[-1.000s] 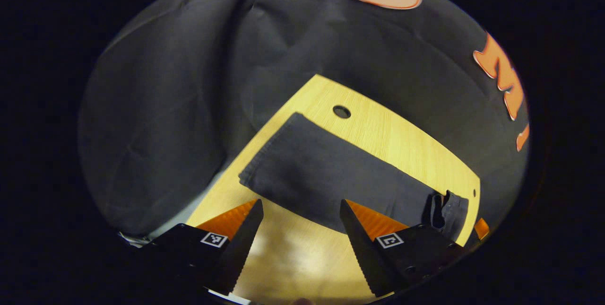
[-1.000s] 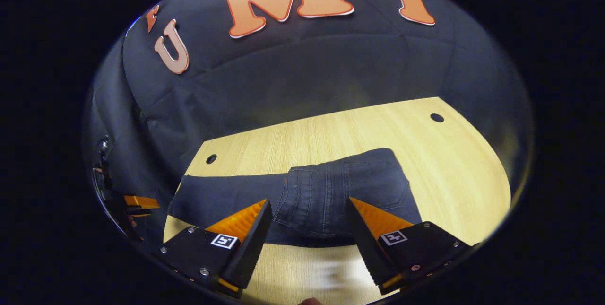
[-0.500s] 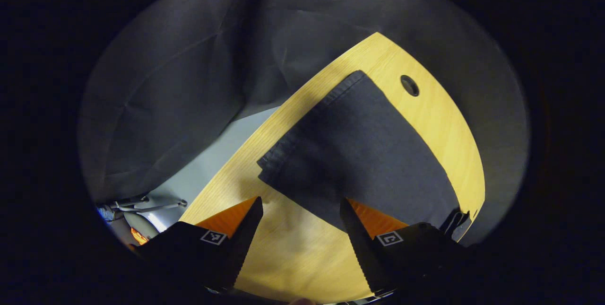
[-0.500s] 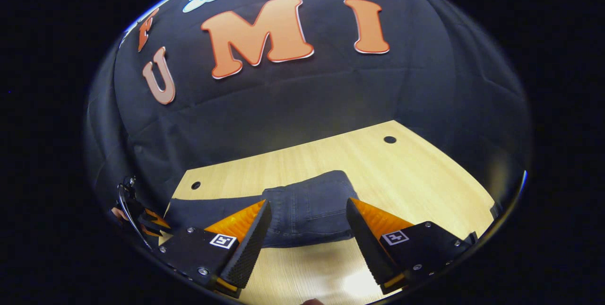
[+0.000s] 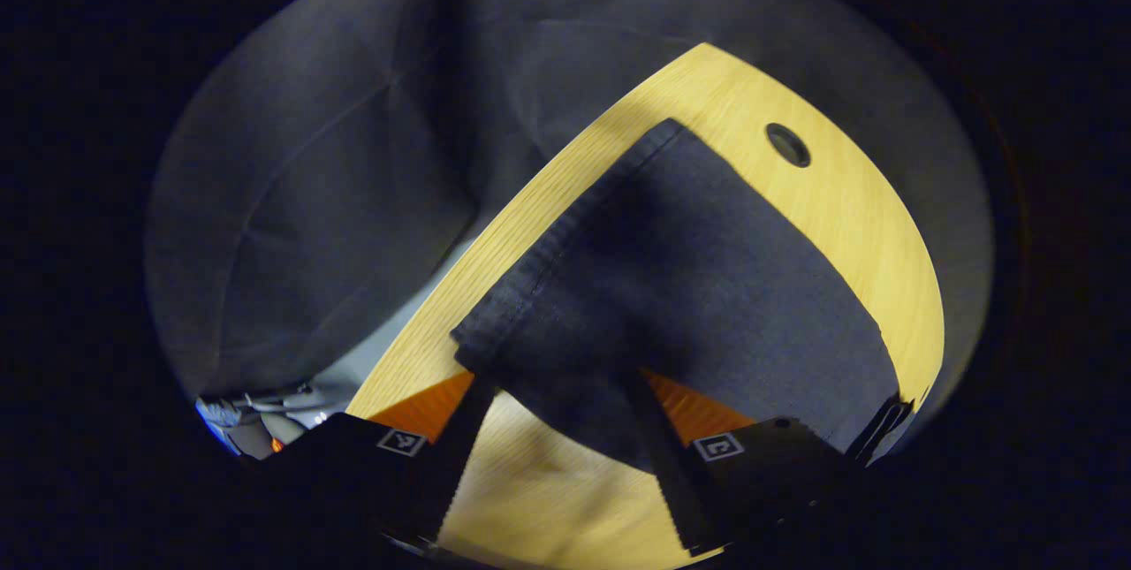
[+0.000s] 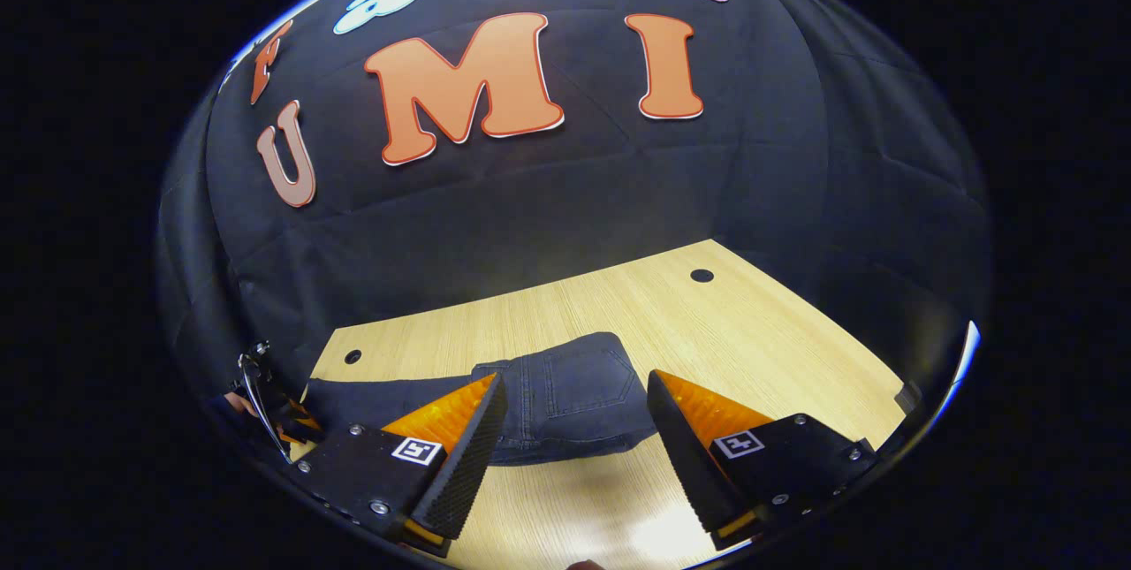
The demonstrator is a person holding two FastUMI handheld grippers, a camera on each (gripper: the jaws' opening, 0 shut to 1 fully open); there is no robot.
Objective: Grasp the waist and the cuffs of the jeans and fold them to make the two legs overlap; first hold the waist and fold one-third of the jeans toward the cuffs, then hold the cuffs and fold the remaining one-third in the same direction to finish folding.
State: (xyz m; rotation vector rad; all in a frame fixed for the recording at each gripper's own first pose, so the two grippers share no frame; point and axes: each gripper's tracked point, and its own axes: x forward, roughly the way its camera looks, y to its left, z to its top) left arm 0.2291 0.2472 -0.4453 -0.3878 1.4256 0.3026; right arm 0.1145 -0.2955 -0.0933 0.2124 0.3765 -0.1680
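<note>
Dark blue jeans [image 5: 698, 287] lie flat on the wooden table [image 5: 831, 208], legs overlapped. In the left gripper view the stitched cuff edge [image 5: 548, 256] runs close ahead. My left gripper [image 5: 558, 380] is open, and the cuffs' near corner sits between its fingertips; whether they touch the cloth I cannot tell. In the right gripper view the waist part [image 6: 574, 398], with its back pocket up, is folded over the legs [image 6: 380, 393]. My right gripper [image 6: 575, 376] is open above the table [image 6: 724, 331], short of the fold, holding nothing.
The table has round holes [image 5: 787, 144] [image 6: 702, 275] [image 6: 352, 356] near its far edge. Its left edge lies just beyond the cuffs, with floor and cables [image 5: 265, 402] below. The other gripper [image 6: 287, 418] shows at the far left of the right gripper view.
My left gripper has closed in on the cuffs, which now reach between its fingertips. My right gripper has drawn back and up from the folded waist, staying open.
</note>
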